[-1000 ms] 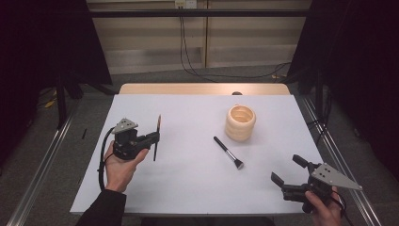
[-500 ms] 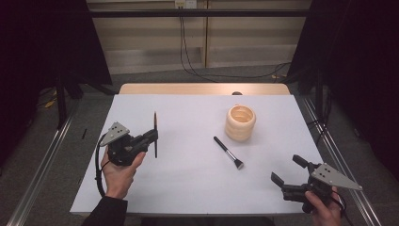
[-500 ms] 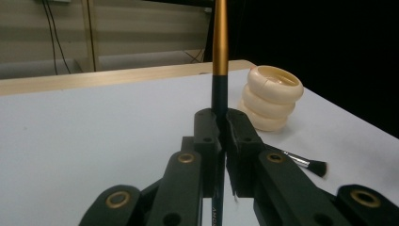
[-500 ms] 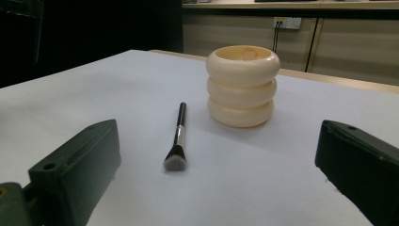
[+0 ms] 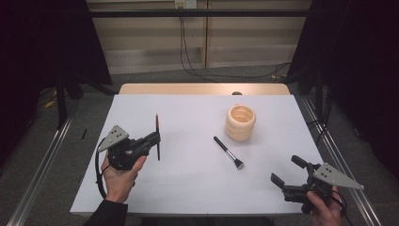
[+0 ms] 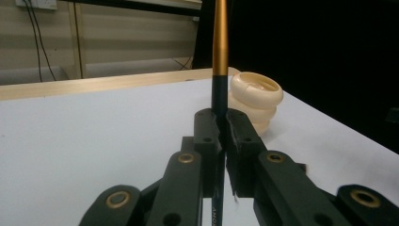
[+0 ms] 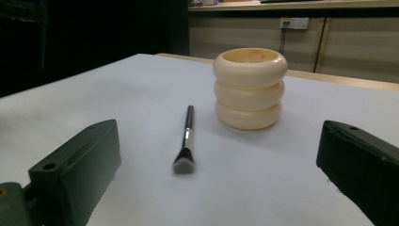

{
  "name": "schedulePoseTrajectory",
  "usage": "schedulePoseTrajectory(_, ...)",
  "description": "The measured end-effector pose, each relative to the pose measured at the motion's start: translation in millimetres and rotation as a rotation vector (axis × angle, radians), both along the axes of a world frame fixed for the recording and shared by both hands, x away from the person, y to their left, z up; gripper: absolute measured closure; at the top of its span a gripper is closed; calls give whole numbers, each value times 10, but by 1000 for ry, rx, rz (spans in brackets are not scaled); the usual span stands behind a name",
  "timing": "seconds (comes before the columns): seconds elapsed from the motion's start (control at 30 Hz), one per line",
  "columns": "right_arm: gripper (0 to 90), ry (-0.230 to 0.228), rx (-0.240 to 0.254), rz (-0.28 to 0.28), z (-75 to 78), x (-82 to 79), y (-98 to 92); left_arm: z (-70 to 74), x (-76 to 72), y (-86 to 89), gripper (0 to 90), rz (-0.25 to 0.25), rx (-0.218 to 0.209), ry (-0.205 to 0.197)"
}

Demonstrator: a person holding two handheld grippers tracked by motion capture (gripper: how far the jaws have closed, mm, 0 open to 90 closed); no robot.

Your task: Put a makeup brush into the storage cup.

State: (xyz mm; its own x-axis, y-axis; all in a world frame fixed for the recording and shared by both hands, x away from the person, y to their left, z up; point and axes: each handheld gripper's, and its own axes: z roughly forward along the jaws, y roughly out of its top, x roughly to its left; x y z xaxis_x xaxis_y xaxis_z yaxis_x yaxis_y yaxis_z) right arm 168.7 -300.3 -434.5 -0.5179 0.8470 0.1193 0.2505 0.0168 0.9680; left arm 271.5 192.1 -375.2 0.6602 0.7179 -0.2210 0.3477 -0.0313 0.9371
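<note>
Now the left gripper (image 5: 157,137), at the lower left of the high view, has drifted slightly down-frame from a second ago, its jaws pinching a slim dark-and-gold stick (image 5: 157,136) upright, seemingly bound for the cream ringed holder (image 5: 240,122) right of centre. The right gripper (image 5: 287,172) waits spread at lower right, facing the makeup brush (image 5: 228,152). The stick's tips are cut off in the left gripper view.

Partial white lettering runs along the dark lower shaft of the pencil (image 6: 218,214); too cropped to read.
</note>
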Motion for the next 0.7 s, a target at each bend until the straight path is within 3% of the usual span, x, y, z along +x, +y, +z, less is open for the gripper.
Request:
schedulePoseTrajectory(0.23,0,-4,6,8,12,3,23,38,-107,-30,841,-35,-32,-34)
schedulePoseTrajectory(0.37,0,-5,-6,14,20,33,53,17,-134,-42,841,-51,-42,-31)
schedulePoseTrajectory(0.7,0,10,34,50,138,95,130,18,-165,-157,841,-79,-16,-30)
